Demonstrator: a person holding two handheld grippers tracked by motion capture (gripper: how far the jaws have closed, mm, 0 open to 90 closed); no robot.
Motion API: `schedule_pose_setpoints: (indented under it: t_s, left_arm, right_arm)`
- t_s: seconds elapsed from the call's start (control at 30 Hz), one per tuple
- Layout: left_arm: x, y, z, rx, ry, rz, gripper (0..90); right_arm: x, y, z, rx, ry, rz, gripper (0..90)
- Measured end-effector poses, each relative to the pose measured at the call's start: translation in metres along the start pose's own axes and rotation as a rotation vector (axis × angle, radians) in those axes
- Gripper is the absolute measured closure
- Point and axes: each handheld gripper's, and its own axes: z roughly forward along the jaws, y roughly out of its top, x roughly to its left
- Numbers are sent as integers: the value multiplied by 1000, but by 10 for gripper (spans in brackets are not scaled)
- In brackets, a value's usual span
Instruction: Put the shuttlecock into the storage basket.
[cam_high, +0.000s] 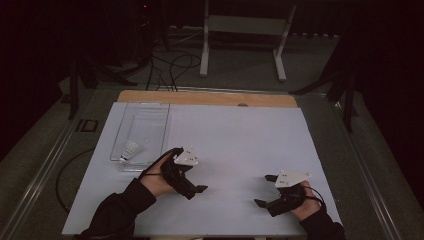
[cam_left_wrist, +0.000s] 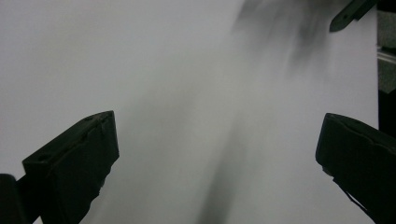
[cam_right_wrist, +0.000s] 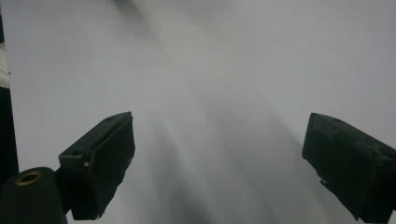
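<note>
High view: left gripper (cam_high: 192, 176), right gripper (cam_high: 263, 190) jaws spread, empty; no writing legible.

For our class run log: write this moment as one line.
left tongs: open, empty | right tongs: open, empty | shuttlecock: in clear tray | both over white table

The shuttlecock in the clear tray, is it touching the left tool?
Apart. In the high view, the shuttlecock lies inside the clear tray, and the left tool is off to its right over white table, with the tray's edge between them.
</note>
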Motion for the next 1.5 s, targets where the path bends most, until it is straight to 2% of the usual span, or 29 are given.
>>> schedule_pose_setpoints:
  t_s: [0.27,0.4,0.5,0.67,0.97,1.2,1.37,1.5]
  left_arm:
    - [-1,-18,-3,-21,-18,-35,1]
    - [-3,-27,-6,-31,-16,-44,1]
    - [-4,-34,-9,-27,-21,-35,1]
    - [-8,-44,-11,-15,-28,-51,1]
    - [-10,-65,-19,-26,-3,-85,1]
    - [-10,-81,-27,-49,52,-113,1]
    - [-11,-89,-31,-31,68,-123,1]
    - [-12,-95,-34,-47,110,-144,1]
  right_arm:
    - [0,0,1,2,0,-7,106]
    - [0,-1,1,-8,4,7,97]
    - [0,-1,2,3,2,-3,97]
    - [1,-2,2,4,8,3,96]
    - [1,-1,3,2,15,-5,96]
    - [1,-2,3,7,28,2,96]
    - [1,-2,3,4,27,1,96]
    - [1,-2,3,9,33,5,96]
